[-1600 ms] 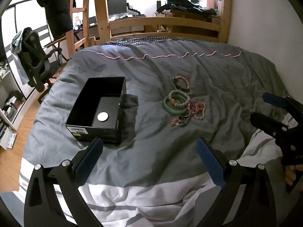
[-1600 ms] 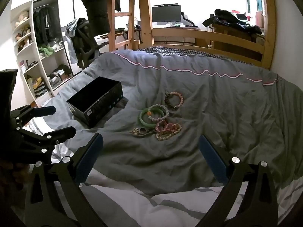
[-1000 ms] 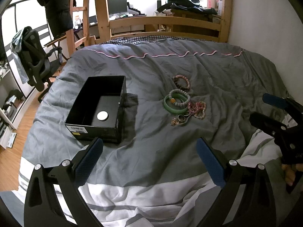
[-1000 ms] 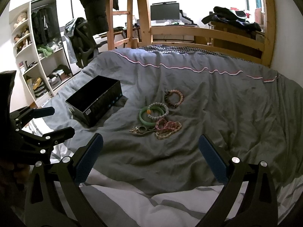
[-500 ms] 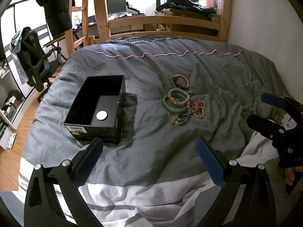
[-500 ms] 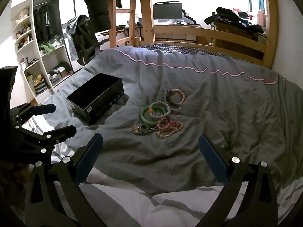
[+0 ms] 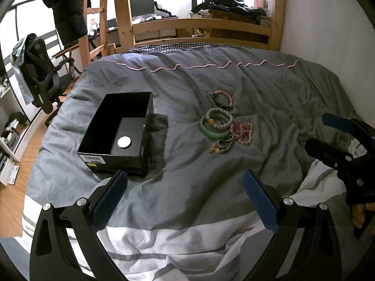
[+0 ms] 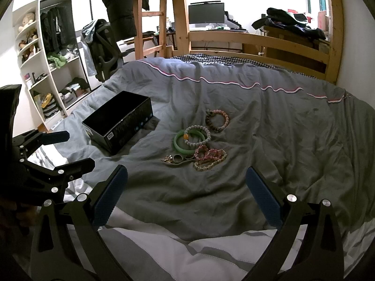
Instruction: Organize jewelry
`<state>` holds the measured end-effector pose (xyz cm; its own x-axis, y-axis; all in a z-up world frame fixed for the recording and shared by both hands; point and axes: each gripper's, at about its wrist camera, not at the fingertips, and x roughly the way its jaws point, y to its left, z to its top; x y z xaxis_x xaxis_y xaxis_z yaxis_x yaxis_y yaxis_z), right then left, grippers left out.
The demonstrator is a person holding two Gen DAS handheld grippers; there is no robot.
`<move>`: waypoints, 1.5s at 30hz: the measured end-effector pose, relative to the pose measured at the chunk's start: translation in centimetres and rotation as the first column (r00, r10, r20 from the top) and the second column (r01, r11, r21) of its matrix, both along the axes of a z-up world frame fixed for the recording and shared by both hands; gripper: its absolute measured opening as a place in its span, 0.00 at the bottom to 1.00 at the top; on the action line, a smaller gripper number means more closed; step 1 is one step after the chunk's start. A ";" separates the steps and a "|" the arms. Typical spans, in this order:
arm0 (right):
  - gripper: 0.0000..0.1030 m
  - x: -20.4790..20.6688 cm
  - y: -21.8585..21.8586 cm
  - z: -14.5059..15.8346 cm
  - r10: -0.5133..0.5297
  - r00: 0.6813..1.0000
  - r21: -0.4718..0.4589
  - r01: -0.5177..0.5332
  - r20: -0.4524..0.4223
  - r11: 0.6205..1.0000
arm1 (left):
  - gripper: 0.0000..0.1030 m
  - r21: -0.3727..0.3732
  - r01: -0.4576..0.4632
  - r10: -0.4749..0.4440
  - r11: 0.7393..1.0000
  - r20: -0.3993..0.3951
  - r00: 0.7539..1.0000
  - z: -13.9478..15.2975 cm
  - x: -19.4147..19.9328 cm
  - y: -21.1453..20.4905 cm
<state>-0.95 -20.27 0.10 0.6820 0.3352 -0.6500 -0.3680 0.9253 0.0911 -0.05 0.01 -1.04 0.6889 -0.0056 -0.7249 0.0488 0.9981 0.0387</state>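
Note:
A pile of jewelry lies on the grey duvet: a green bangle [image 7: 213, 133] [image 8: 181, 146], a pale bead bracelet [image 7: 220, 117] [image 8: 199, 135] over it, a pink-and-dark bead bracelet [image 7: 222, 99] [image 8: 216, 119] behind, pink and gold chains [image 7: 243, 130] [image 8: 209, 155] and rings [image 7: 223, 142] [image 8: 179, 158]. An open black box [image 7: 117, 128] [image 8: 119, 123] with a white disc [image 7: 124, 142] inside stands to the left. My left gripper [image 7: 185, 187] [image 8: 70, 148] is open and empty, short of the box. My right gripper [image 8: 186, 187] [image 7: 315, 131] is open and empty, short of the pile.
The duvet [image 7: 211, 75] covers the whole bed; a white striped sheet [image 7: 175, 238] lies at the near edge. A wooden bed frame [image 7: 201, 23] stands behind. An office chair [image 7: 39, 70] and shelves [image 8: 44, 70] are on the left. A wall [image 7: 328, 35] borders the right.
Both views have shifted only slightly; the jewelry and the box lie where they were. Both grippers stay open and empty.

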 end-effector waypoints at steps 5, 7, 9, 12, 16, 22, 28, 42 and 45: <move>0.96 0.0 0.0 0.0 0.001 1.000 -0.001 -0.001 0.000 1.000 | 0.94 0.001 0.003 -0.003 1.000 -0.004 1.000 0.1 0.2 -0.2; 0.96 0.0 0.0 0.0 0.000 1.000 0.000 0.000 0.000 1.000 | 0.94 0.002 0.004 -0.004 1.000 -0.004 1.000 0.1 0.2 -0.2; 0.96 0.0 0.0 0.0 0.001 1.000 0.001 -0.001 -0.001 1.000 | 0.94 0.001 0.004 -0.004 1.000 -0.004 1.000 0.1 0.2 -0.2; 0.96 0.0 -0.1 0.0 0.000 1.000 0.000 0.000 -0.001 1.000 | 0.94 0.003 0.007 -0.007 1.000 -0.005 1.000 0.1 0.2 -0.2; 0.96 0.0 -0.1 0.0 -0.002 1.000 0.004 0.002 -0.001 1.000 | 0.94 0.002 0.014 -0.014 1.000 -0.006 1.000 0.2 0.0 -0.3; 0.96 0.0 -0.1 0.0 0.000 1.000 0.003 0.000 0.001 1.000 | 0.94 -0.003 0.022 -0.022 1.000 -0.009 1.000 0.3 0.0 -0.5; 0.96 0.0 -0.1 0.0 -0.006 1.000 0.008 0.006 0.003 1.000 | 0.94 -0.023 0.054 -0.054 0.998 -0.007 0.999 0.3 -0.1 -0.9; 0.96 1.8 -0.7 -0.2 -0.043 0.999 0.086 0.045 -0.016 0.995 | 0.94 -0.004 0.057 -0.057 0.998 -0.004 0.998 -0.6 0.6 -2.2; 0.96 3.3 -0.5 -0.6 -0.028 0.999 0.099 0.031 -0.031 0.995 | 0.94 -0.025 0.066 -0.067 0.997 -0.026 0.997 -1.4 1.8 -2.8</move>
